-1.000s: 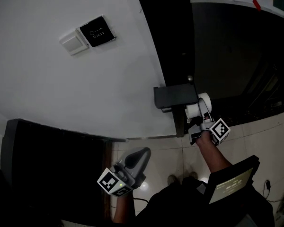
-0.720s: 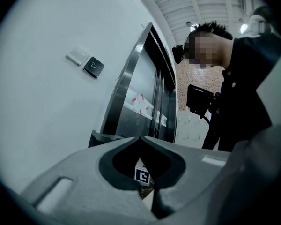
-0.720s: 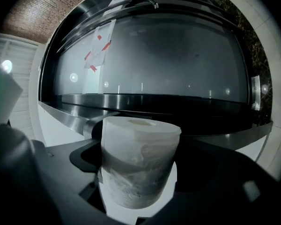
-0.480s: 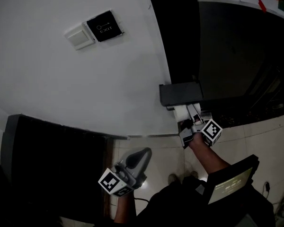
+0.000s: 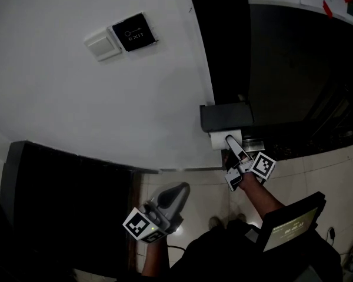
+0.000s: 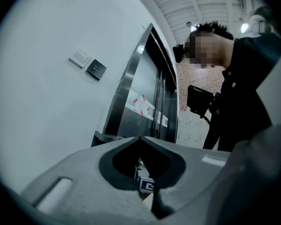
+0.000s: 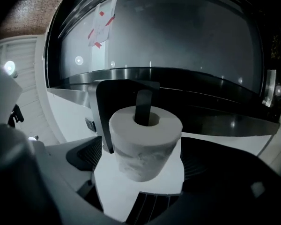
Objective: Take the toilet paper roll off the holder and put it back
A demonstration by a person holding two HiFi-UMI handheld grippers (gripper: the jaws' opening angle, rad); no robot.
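Note:
The white toilet paper roll sits on the black rod of the black wall holder. In the head view the roll shows just under the holder's box. My right gripper reaches up to it, one jaw on each side of the roll. Its jaws are opening, and the ribbed pads stand off the paper. From above, the right gripper is directly below the holder. My left gripper hangs low beside the person's body, shut and empty. Its tips meet in the left gripper view.
A black exit button plate and a white switch are on the white wall. A dark door with a steel frame runs beside the holder. A dark cabinet stands at lower left. A screen hangs at the person's chest, over a tiled floor.
The right gripper carried the roll from the holder's right side leftward and under it, onto the rod. Its jaws then spread away from the roll. The left gripper stayed put.

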